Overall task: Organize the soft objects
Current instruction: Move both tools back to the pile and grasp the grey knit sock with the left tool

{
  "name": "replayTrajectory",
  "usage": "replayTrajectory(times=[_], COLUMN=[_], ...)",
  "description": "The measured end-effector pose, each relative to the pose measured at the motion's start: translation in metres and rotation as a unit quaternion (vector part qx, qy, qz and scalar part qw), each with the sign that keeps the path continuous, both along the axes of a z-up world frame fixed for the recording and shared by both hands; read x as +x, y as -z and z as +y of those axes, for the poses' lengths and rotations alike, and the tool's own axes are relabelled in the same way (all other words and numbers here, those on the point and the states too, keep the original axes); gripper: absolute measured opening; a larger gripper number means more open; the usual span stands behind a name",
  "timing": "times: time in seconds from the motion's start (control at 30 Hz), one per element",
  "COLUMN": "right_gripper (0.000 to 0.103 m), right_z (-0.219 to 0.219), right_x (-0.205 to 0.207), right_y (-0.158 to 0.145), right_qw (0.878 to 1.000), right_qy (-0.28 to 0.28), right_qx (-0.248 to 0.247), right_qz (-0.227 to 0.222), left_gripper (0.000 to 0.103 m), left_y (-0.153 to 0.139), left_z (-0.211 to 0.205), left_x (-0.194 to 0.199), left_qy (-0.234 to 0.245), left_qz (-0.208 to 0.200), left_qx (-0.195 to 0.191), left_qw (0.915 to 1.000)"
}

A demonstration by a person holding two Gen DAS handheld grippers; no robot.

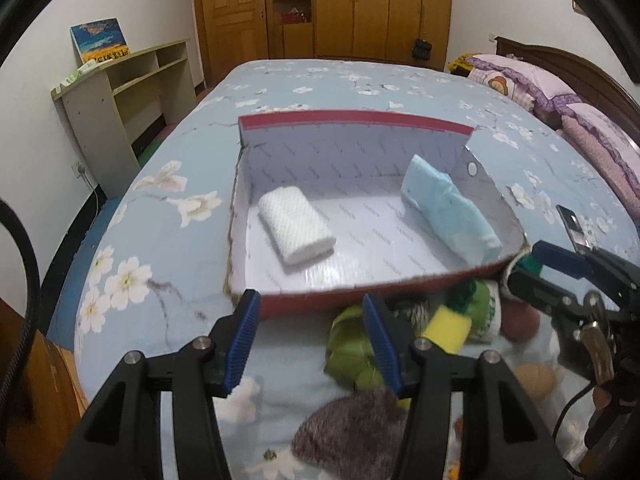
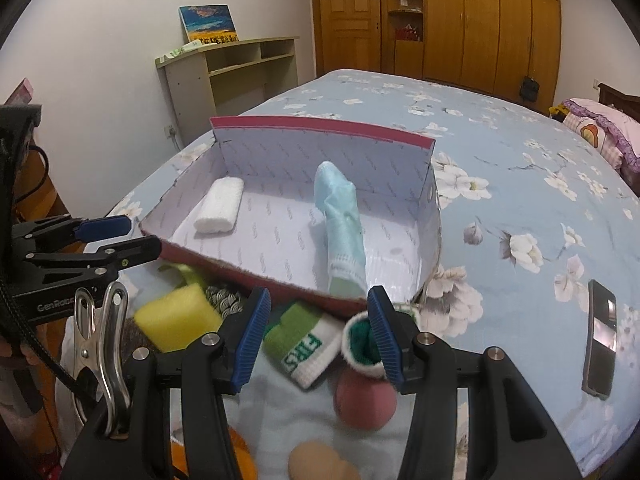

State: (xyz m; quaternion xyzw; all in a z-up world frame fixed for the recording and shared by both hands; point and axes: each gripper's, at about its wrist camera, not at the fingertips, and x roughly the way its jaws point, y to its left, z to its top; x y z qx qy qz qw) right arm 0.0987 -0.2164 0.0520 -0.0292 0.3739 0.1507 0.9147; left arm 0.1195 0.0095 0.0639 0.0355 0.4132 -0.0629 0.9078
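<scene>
A red cardboard box [image 1: 352,118] [image 2: 320,125] with a white lining sits on the flowered bed. Inside it lie a rolled white towel [image 1: 296,226] [image 2: 220,206] on the left and a pale blue cloth [image 1: 452,208] [image 2: 340,216] on the right. In front of the box is a pile of soft things: a yellow sponge [image 2: 176,320] [image 1: 444,328], a green-and-white sock [image 2: 304,344], a pink ball [image 2: 364,396], a green cloth [image 1: 348,352] and a grey fuzzy item [image 1: 352,432]. My left gripper [image 1: 309,300] [image 2: 144,234] hangs open over the pile's left side, holding nothing. My right gripper [image 2: 318,296] [image 1: 528,268] is open above the sock, pads apart.
A dark phone [image 2: 600,340] [image 1: 572,228] lies on the bed right of the box. A beige shelf unit [image 1: 120,92] stands by the left wall, wooden wardrobes [image 1: 360,8] behind the bed, pink pillows [image 1: 560,96] at the far right. A metal clip [image 2: 100,340] hangs on the left tool.
</scene>
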Motion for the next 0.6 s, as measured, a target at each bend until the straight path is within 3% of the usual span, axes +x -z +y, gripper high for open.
replayTrajectory(times=[0.37, 0.6], right_gripper=[0.052, 0.052], right_z=[0.01, 0.016], right_x=[-0.02, -0.031], right_y=[0.009, 0.016], right_qw=[1.0, 0.999], right_qy=[-0.015, -0.025], right_qx=[-0.001, 0.004], right_qz=[0.014, 0.021], left_gripper=[0.056, 0.056], left_y=[0.023, 0.037], left_z=[0.017, 0.018], left_x=[-0.035, -0.055], left_qy=[-0.013, 0.005], left_qz=[0.037, 0.052], left_qx=[-0.031, -0.057], left_qw=[0.9987, 0.997])
